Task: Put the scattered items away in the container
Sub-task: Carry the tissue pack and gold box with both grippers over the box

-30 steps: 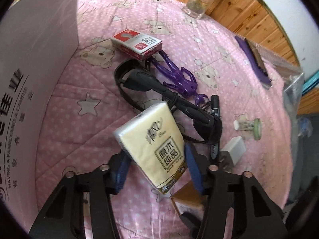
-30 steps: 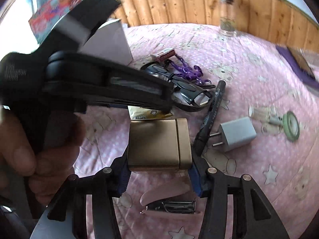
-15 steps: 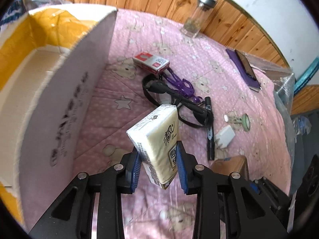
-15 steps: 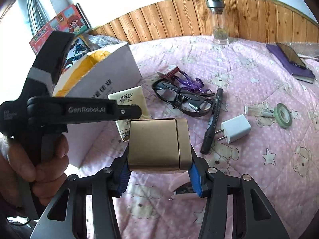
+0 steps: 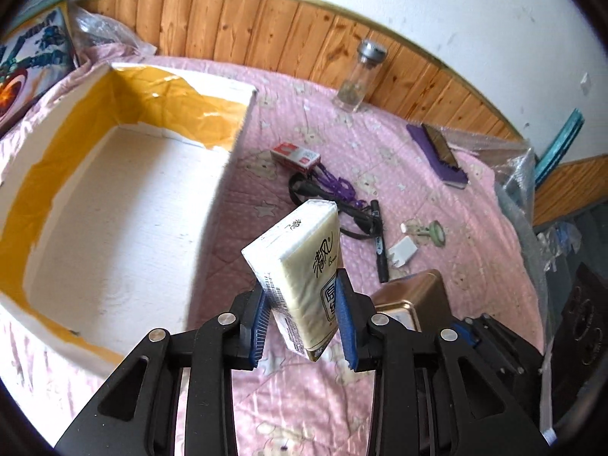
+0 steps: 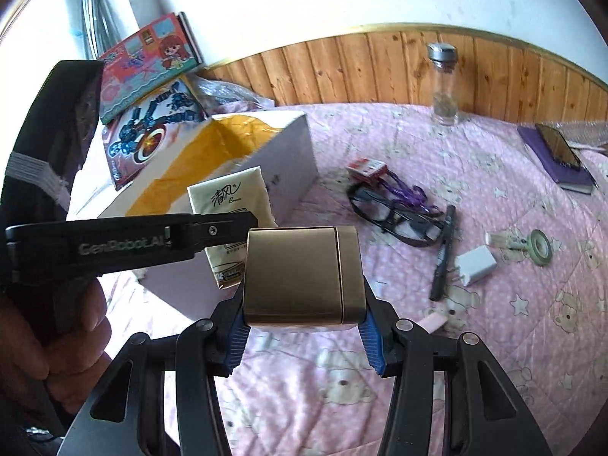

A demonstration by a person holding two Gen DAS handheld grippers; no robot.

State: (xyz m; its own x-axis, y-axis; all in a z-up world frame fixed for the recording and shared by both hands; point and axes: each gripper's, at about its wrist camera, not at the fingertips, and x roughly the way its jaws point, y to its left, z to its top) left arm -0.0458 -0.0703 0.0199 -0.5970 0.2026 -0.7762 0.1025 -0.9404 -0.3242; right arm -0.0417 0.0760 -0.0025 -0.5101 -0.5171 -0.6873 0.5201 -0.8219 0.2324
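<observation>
The left gripper [image 5: 304,323] is clamping a pack of tissues [image 5: 304,266] between its blue pads, holding it tilted in the air above the pink bedspread [image 5: 437,174], just beside the right wall of the white box [image 5: 125,205]. The box is sitting open on the bed at the left, its inner walls lined with yellow tape and its floor showing nothing inside. The right gripper [image 6: 304,336] is gripping a gold tin [image 6: 300,275] by its two sides, raised clear of the bedspread, with the tissue pack and the left gripper's black body showing just behind it on the left and a hand [image 6: 49,345] wrapped around that handle. Still lying on the bed, well apart from the box, are a red and white packet [image 5: 295,155], a purple cord [image 5: 338,186] touching a pair of black glasses [image 5: 330,205], a black marker [image 5: 380,243], a white charger [image 5: 404,250] and a small roll of green tape [image 5: 435,230] next to a clear little bottle. A pink stapler [image 6: 433,321] is lying just past the right gripper's fingers. A glass jar [image 5: 359,78] is standing upright by the wooden panelling, and a purple notebook [image 5: 437,155] with a phone on it is resting near the far right edge.
</observation>
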